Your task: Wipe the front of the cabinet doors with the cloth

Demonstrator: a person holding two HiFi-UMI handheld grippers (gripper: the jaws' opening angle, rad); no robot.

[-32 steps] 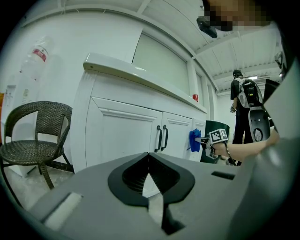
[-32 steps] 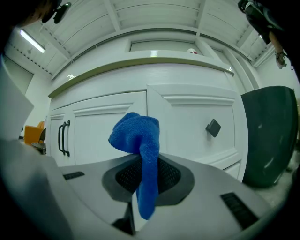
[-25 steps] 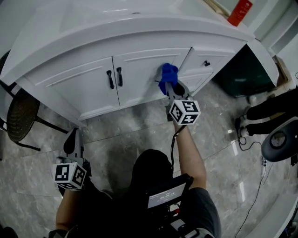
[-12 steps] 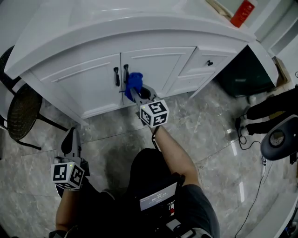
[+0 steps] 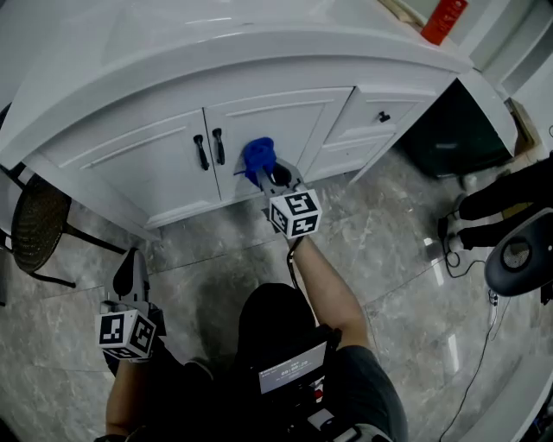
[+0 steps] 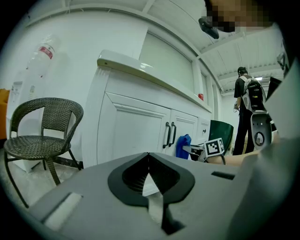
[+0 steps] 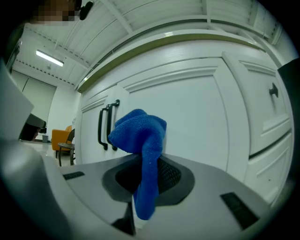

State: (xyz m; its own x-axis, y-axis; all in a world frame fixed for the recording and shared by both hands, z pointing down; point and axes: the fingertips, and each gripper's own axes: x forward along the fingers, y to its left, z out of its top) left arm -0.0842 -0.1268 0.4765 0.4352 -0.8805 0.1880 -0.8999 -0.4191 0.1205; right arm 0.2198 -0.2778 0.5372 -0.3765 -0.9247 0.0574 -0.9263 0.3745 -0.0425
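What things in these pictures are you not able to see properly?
1. Head view: the spot where the blue cloth meets the cabinet door. The bunched cloth covers it, so touching is unsure.
2. Head view: the red thing, cut off by the top edge.
3. Head view: the wicker chair, cut off by the left edge.
4. Left gripper view: the standing person, too small for detail.

Wicker chair (image 5: 36,231) left of left gripper (image 5: 131,261), well apart. Red bottle (image 5: 445,21) on countertop (image 5: 216,43), far right of right gripper (image 5: 266,176). Dark green bin (image 5: 454,129) also to its right.
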